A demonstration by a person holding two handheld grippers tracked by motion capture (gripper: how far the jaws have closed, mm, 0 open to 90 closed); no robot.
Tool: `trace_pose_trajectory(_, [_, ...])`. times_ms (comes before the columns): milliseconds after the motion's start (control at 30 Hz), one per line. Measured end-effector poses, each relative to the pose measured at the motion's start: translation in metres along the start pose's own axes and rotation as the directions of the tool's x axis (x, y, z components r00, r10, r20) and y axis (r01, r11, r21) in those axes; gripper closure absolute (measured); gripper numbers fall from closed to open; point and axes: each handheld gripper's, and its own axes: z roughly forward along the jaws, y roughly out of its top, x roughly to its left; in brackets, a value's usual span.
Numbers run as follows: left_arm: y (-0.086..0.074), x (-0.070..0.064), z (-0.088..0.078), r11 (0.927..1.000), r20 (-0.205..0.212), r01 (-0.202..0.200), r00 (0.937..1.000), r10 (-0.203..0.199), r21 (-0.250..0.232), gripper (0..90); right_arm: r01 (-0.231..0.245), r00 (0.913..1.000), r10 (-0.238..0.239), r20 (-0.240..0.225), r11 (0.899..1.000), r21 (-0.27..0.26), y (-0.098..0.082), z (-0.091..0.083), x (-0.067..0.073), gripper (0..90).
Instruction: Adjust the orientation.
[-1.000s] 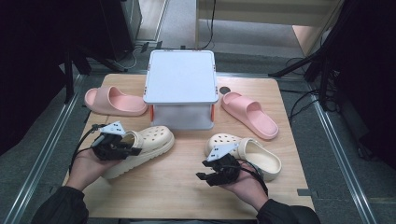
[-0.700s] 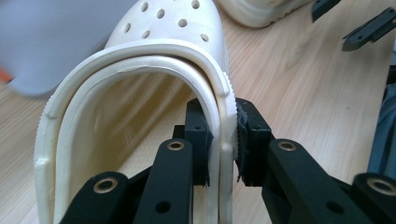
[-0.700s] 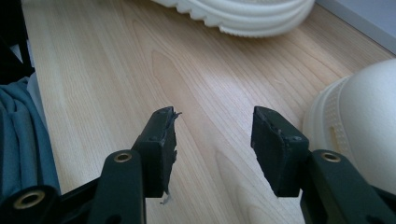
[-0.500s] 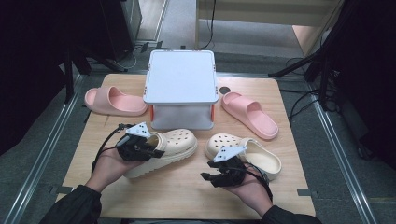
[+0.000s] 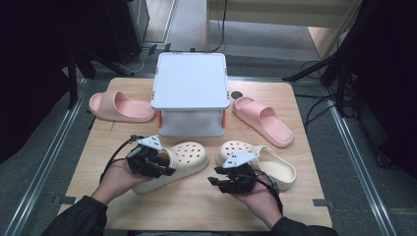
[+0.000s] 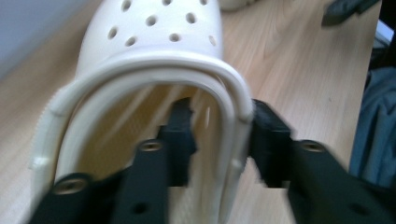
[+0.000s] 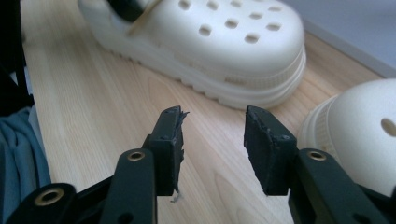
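Two cream clogs lie on the wooden table (image 5: 305, 147). My left gripper (image 5: 166, 166) sits at the heel of the left clog (image 5: 189, 153). In the left gripper view, my left gripper (image 6: 222, 135) straddles the rim of the left clog (image 6: 154, 32), one jaw inside and one outside. Its jaws have just been opening, and the inner pad stands clear of the rim. My right gripper (image 5: 216, 182) hovers beside the right clog (image 5: 270, 164). In the right gripper view, my right gripper (image 7: 212, 135) has just been closing with nothing between its jaws, facing the left clog (image 7: 210, 42) and right clog (image 7: 359, 135).
A white box (image 5: 190, 93) stands at the back middle of the table. One pink slide (image 5: 120, 107) lies to its left and another pink slide (image 5: 263, 120) to its right. A small black disc (image 5: 237, 95) sits beside the box.
My left hand has slid to the right with the left clog, bringing it nearer the right clog. The right hand has stayed where it was.
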Motion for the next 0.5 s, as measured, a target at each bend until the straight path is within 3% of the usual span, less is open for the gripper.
trace_pose_trajectory(267, [-0.003, 0.004, -0.027, 0.9988, -0.017, 0.005, 0.9998, -0.006, -0.048, 53.2, -0.021, 0.9997, 0.022, 0.011, 0.999, -0.039, 0.003, -0.002, 0.001, 63.5])
trace_pose_trajectory(333, [-0.004, 0.008, -0.033, 0.9984, -0.013, 0.018, 0.9997, -0.019, -0.053, 60.1, -0.049, 0.9987, 0.050, 0.009, 0.998, -0.049, 0.006, 0.003, 0.002, 66.7])
trace_pose_trajectory(400, [-0.006, 0.015, -0.038, 0.9983, -0.016, 0.021, 0.9996, -0.022, -0.053, 63.1, -0.049, 0.9987, 0.049, 0.010, 0.998, -0.050, 0.007, 0.006, 0.003, 68.3])
trace_pose_trajectory(500, [-0.011, 0.031, -0.043, 0.9973, -0.036, 0.030, 0.9988, -0.033, -0.067, 76.9, -0.050, 0.9988, 0.050, 0.004, 0.998, -0.044, 0.011, 0.016, 0.006, 73.8])
